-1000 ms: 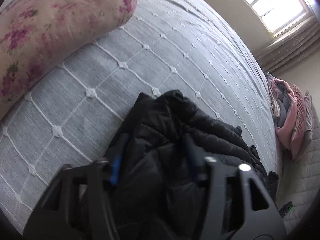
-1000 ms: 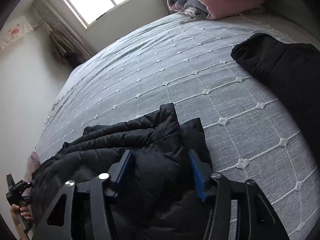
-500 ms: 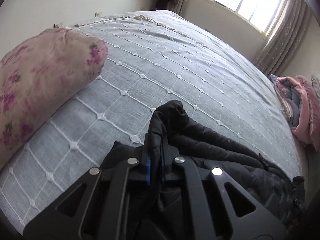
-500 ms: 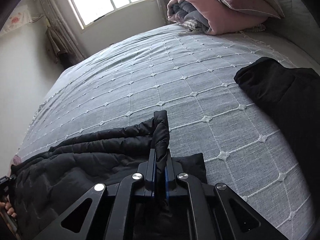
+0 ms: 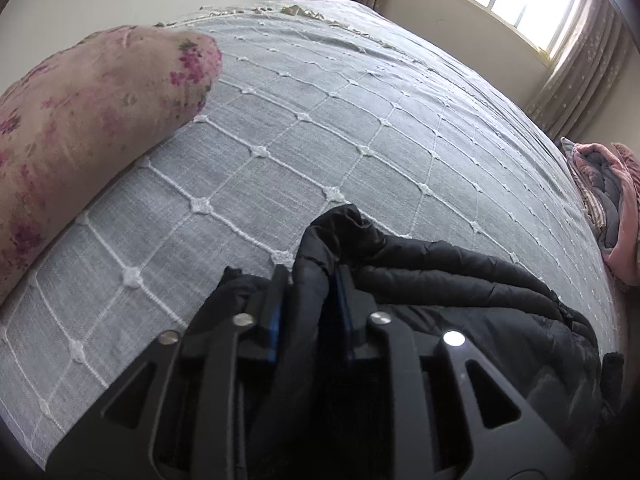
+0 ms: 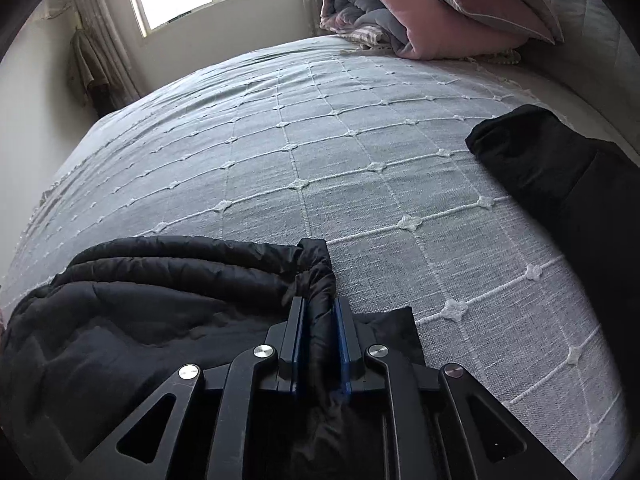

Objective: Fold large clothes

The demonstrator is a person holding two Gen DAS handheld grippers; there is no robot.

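Observation:
A black puffy jacket [image 5: 460,280] lies bunched on the grey quilted bedspread [image 5: 360,120]. My left gripper [image 5: 312,280] has a raised fold of the jacket's edge between its blue pads; the jaws are opening, and the fabric still fills the gap and touches both pads. In the right wrist view the same jacket [image 6: 160,288] spreads to the left. My right gripper [image 6: 320,308] holds another upright fold of its edge; its jaws are opening too, with the pads still against the cloth.
A floral pillow [image 5: 80,128] lies at the left. A folded pink and grey quilt [image 6: 432,12] sits at the far end of the bedspread [image 6: 320,152], near the window. Another black garment [image 6: 560,176] lies to the right.
Both grippers went from wide open over the jacket to closed on folds of its edge, then widened slightly. Both hands moved forward and tilted, and the pinched folds now stand up.

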